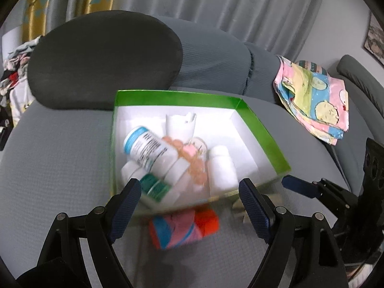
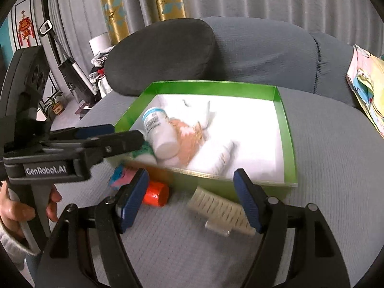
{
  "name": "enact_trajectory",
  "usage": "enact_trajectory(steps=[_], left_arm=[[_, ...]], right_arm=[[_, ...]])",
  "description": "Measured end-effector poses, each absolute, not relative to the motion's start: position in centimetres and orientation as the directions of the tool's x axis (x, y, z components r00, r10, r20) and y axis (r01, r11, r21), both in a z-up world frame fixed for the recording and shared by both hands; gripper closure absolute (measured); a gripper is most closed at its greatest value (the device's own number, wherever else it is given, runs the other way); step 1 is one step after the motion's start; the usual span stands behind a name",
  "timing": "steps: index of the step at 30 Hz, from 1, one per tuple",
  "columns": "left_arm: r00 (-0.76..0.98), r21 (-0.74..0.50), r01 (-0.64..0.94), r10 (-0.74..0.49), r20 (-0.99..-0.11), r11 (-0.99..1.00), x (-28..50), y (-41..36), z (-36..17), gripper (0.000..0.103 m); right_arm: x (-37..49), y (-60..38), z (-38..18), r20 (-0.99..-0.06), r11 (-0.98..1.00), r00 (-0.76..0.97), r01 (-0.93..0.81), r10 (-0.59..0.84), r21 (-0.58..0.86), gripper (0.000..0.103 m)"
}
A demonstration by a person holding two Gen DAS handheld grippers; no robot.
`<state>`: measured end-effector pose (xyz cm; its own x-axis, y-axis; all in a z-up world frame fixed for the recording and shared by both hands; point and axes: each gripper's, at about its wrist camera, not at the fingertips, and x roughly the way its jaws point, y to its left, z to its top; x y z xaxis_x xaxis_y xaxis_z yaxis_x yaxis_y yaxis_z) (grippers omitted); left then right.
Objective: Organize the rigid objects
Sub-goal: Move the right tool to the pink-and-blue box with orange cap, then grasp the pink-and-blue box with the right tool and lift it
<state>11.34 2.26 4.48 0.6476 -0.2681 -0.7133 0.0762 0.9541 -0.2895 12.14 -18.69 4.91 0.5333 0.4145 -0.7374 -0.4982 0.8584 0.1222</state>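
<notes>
- Your left gripper [image 1: 189, 212] and right gripper [image 2: 189, 198] both stand released, with nothing pressed between the pads.
- The green box [image 1: 261, 129] on the sofa seat already holds several white bottles [image 1: 148, 147] and a bead string.
- Left outside, just before the box: the orange-capped bottle [image 2: 156, 194] and the comb-like piece [image 2: 216, 210].

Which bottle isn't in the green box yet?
The bottle with the orange cap, wrapped in a pink and blue label. It lies on the grey cushion just outside the green box; the white bottles are inside.
</notes>
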Motion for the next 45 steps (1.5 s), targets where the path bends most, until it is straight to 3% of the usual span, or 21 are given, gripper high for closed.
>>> enact_trajectory(steps=[10, 18, 45], left_arm=[[0.647, -0.257, 0.032, -0.216, -0.731, 0.966, 6.4, 4.6, 3.6, 0.019], [0.608, -0.311, -0.018, -0.236, -0.758, 0.95, 4.0, 5.8, 0.7, 0.019], [0.556, -0.351, 0.041, -0.313, -0.77, 0.936, 8.8, 4.5, -2.4, 0.019]], right_arm=[[8.9, -18.8, 4.1, -0.756, 0.85, 0.5, -0.508, 0.423, 0.139, 0.03], [7.7, -17.5, 2.2, -0.783, 0.834, 0.451, -0.531, 0.427, 0.149, 0.03], [10.3, -12.4, -2.7, -0.821, 0.769, 0.339, -0.615, 0.46, 0.176, 0.03]])
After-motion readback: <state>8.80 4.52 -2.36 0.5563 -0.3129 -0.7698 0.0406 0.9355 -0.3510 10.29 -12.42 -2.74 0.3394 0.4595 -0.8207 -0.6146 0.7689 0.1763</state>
